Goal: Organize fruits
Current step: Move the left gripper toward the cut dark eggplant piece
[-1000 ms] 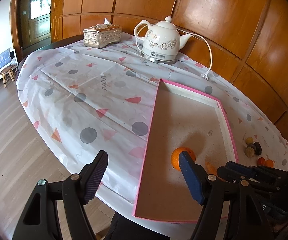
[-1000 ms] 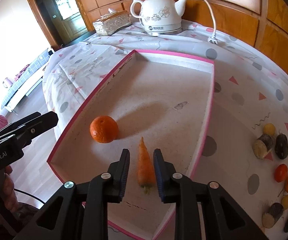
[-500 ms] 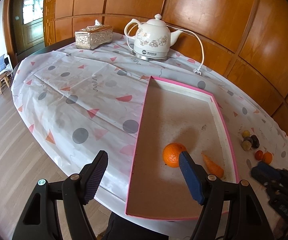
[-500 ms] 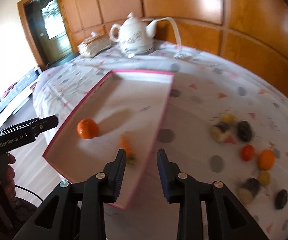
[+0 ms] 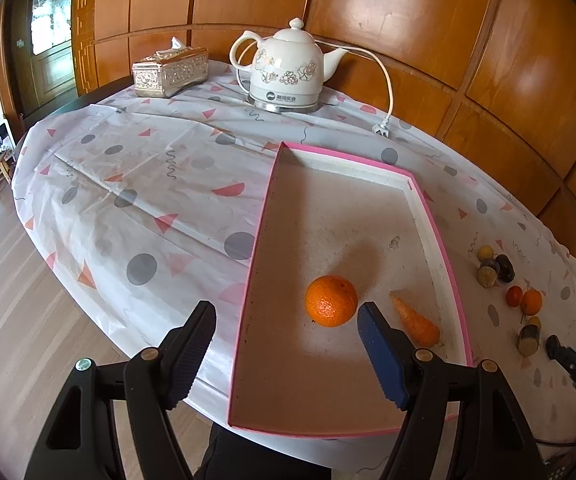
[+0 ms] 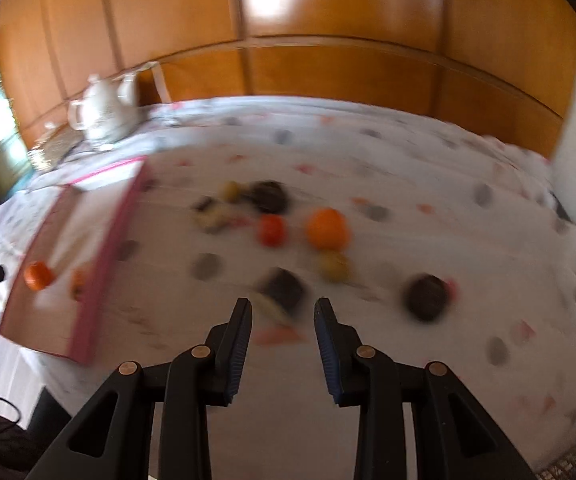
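Observation:
A pink-rimmed tray [image 5: 262, 216] lies on the table and holds an orange [image 5: 331, 300] and a carrot [image 5: 415, 320]. My left gripper [image 5: 286, 354] is open and empty over the tray's near left corner. My right gripper [image 6: 283, 334] is open and empty, above the cloth right of the tray [image 6: 100, 256]. Just ahead of it lie loose fruits, blurred: a dark cut piece [image 6: 284, 290], an orange [image 6: 327, 229], a small red fruit [image 6: 272, 230], a yellow one [image 6: 333, 266] and dark round ones [image 6: 425, 296]. The same pile shows at the right of the left wrist view [image 5: 523, 300].
A white electric kettle [image 5: 286, 70] with its cord and plug stands at the table's back, a silver tissue box [image 5: 170, 72] left of it. Wood-panelled wall runs behind. The table edge and wooden floor [image 5: 12, 320] lie to the left.
My right gripper let go of the carrot in the tray, opened and swung right, to over the loose fruits. The left gripper stayed open and drew back a little.

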